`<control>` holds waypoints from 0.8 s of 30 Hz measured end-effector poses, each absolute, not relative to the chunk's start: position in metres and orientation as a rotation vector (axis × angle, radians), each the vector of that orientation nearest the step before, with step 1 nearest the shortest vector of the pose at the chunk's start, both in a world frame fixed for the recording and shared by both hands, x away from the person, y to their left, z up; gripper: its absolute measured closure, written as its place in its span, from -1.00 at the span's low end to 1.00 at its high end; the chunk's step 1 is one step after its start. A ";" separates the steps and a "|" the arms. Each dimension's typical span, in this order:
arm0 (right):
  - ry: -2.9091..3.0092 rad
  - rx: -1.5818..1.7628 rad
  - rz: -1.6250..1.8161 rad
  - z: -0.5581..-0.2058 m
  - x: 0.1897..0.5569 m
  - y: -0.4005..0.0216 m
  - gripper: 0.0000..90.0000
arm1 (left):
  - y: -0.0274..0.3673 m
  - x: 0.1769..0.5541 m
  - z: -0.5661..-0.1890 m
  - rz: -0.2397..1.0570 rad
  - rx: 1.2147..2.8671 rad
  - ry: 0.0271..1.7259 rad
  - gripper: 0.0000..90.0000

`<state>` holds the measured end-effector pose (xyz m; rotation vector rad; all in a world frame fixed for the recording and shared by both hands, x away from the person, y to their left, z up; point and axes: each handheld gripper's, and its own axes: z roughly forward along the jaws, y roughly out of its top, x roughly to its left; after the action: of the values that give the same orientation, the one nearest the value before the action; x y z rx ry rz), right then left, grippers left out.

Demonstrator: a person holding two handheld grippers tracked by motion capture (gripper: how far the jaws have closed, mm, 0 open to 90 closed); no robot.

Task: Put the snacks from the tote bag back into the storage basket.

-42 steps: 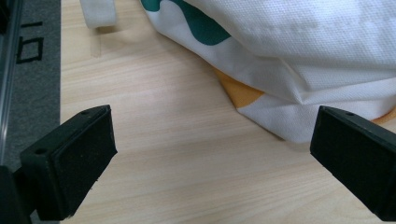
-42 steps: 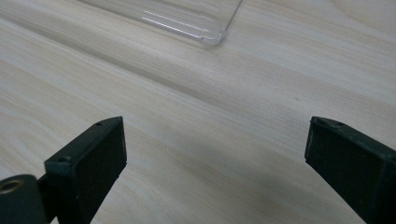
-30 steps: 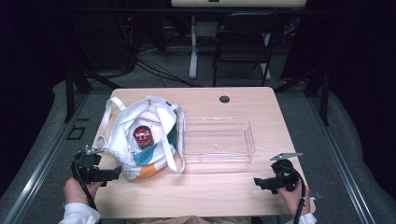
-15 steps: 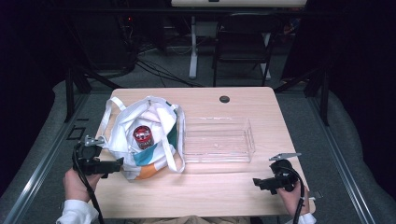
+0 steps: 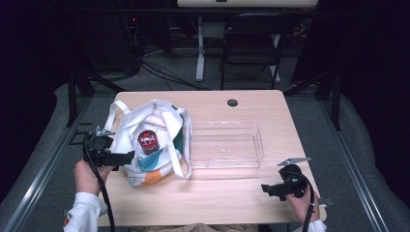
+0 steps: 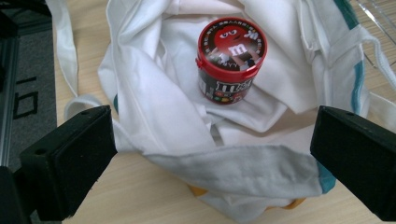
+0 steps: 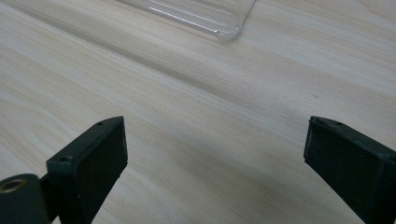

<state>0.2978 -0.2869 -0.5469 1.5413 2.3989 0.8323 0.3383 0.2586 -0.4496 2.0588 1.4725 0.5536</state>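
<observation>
A white cloth tote bag (image 5: 159, 140) with teal and orange patches lies open on the left of the wooden table (image 5: 227, 198). Inside it stands a red-lidded candy tub (image 5: 148, 141), upright, also clear in the left gripper view (image 6: 229, 58). My left gripper (image 5: 126, 157) is open at the bag's near left rim, its jaws spread wide on either side of the bag's opening (image 6: 219, 154). My right gripper (image 5: 266, 188) is open low over bare table at the front right, with nothing between its jaws (image 7: 219, 158).
A clear plastic tray (image 5: 225, 144) sits at the table's middle, just right of the bag; its corner (image 7: 224, 29) shows in the right gripper view. A small black disc (image 5: 232, 102) lies near the far edge. A chair (image 5: 251, 48) and cables are beyond the table.
My left gripper has moved forward and slightly right, up to the bag's rim. The right gripper has barely moved.
</observation>
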 end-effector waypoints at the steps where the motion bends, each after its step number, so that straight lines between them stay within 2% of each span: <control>1: 2.393 1.544 0.834 -0.547 0.298 -0.287 -0.87 | 0.259 0.338 -0.450 0.554 2.059 1.472 -1.00; 24: 2.427 1.524 0.821 -0.549 0.301 -0.280 -0.87 | 0.231 0.391 -0.447 0.498 2.146 1.436 -1.00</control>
<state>0.3008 -0.2801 -0.5490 1.5238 2.4266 0.8211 0.3911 0.2306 -0.4473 2.1457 1.4364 0.4982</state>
